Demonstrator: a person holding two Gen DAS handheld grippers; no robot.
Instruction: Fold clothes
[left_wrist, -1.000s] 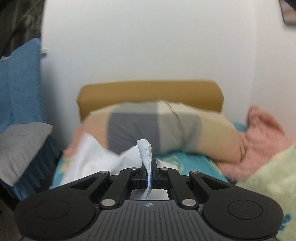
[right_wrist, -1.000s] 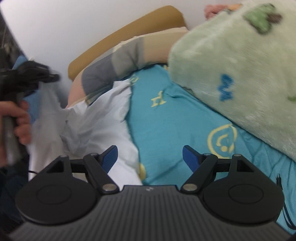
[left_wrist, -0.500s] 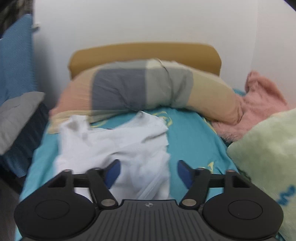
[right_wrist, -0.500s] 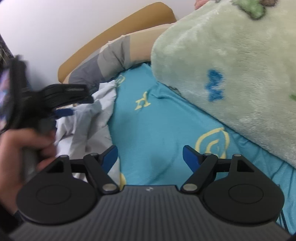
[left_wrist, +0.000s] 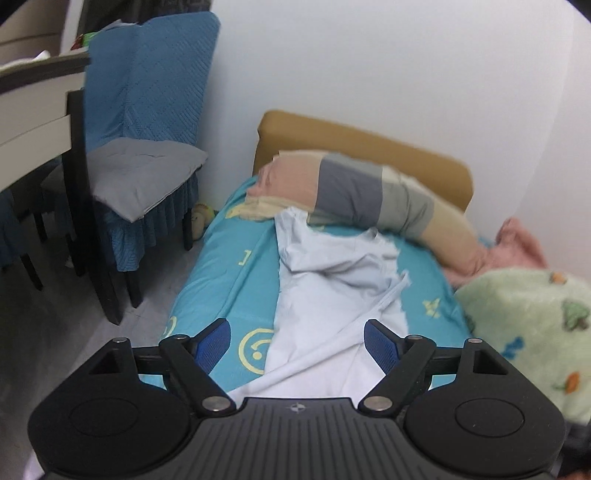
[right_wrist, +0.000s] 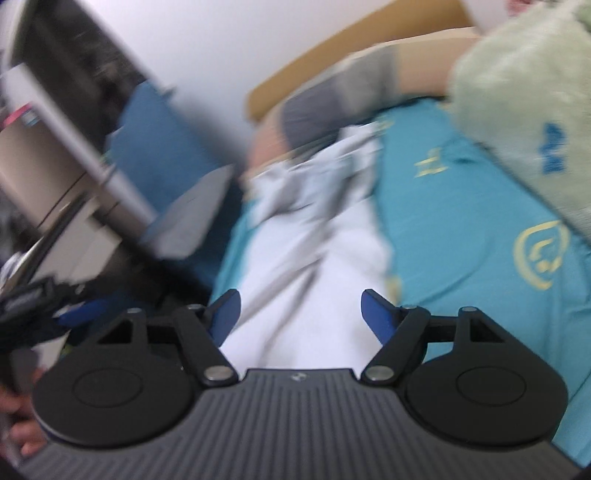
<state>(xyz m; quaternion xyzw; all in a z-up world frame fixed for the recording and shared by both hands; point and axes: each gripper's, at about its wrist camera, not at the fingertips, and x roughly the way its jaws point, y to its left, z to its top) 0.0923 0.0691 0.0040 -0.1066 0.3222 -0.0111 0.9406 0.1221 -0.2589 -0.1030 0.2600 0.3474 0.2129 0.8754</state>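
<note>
I see one pale, white-blue garment (left_wrist: 332, 295), rumpled and unfolded, lying lengthwise down the bed. Its far end is bunched against the pillow; its near end runs flat toward me. My right view is blurred.

A turquoise sheet (left_wrist: 229, 273) with yellow prints covers the bed. Against the mustard headboard (left_wrist: 369, 144) lies a long pillow (left_wrist: 354, 192) in peach, grey and beige blocks. A pink fuzzy blanket (left_wrist: 517, 247) sits beside a pale green fleece blanket (left_wrist: 528, 317). On the floor stands a chair with a blue cover (left_wrist: 147, 77) and grey cushion (left_wrist: 140, 173), tucked under a table (left_wrist: 33, 107).
</note>
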